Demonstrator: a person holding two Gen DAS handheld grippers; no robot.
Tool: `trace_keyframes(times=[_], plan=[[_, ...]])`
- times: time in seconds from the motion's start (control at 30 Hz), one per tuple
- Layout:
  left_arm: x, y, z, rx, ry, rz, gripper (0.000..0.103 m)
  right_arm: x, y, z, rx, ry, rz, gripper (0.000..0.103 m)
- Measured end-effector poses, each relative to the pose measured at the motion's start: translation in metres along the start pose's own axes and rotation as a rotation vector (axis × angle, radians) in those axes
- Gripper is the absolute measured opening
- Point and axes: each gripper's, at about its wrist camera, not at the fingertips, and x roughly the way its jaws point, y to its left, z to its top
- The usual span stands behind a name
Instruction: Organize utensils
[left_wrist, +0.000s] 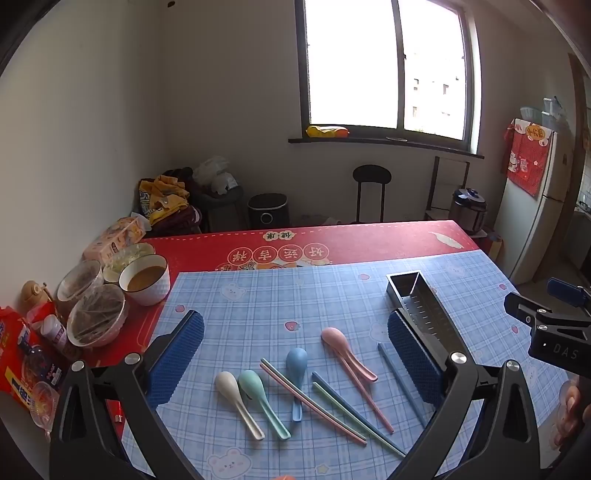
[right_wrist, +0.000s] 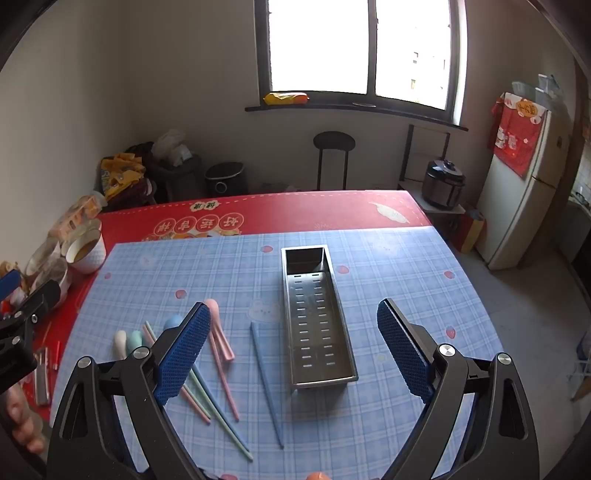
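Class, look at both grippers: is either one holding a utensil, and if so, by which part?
Nothing is held. The left gripper and right gripper both stand open above the spoons and chopsticks.

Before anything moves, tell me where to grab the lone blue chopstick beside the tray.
Grip the blue chopstick mid-shaft from above, jaws closing across its width. It lies flat on the mat, apart from the metal tray and other utensils, so the middle is probably clearest.
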Motion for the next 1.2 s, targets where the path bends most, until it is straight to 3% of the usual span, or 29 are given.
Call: trace_keyframes(times=[0.83, 1.2], plan=[[0.0041, 0.0009, -0.0013, -0.007, 0.007, 0.002, 0.098, 0.0009, 0.002, 0.0045, 0.006, -0.004, -0.003, 0.089], [0.0048, 0.0021, -0.0021, -0.012, 0.01, 0.001, 0.098, 0.0064, 0.0027, 0.001, 0.005, -0.002, 0.041, 0.089]])
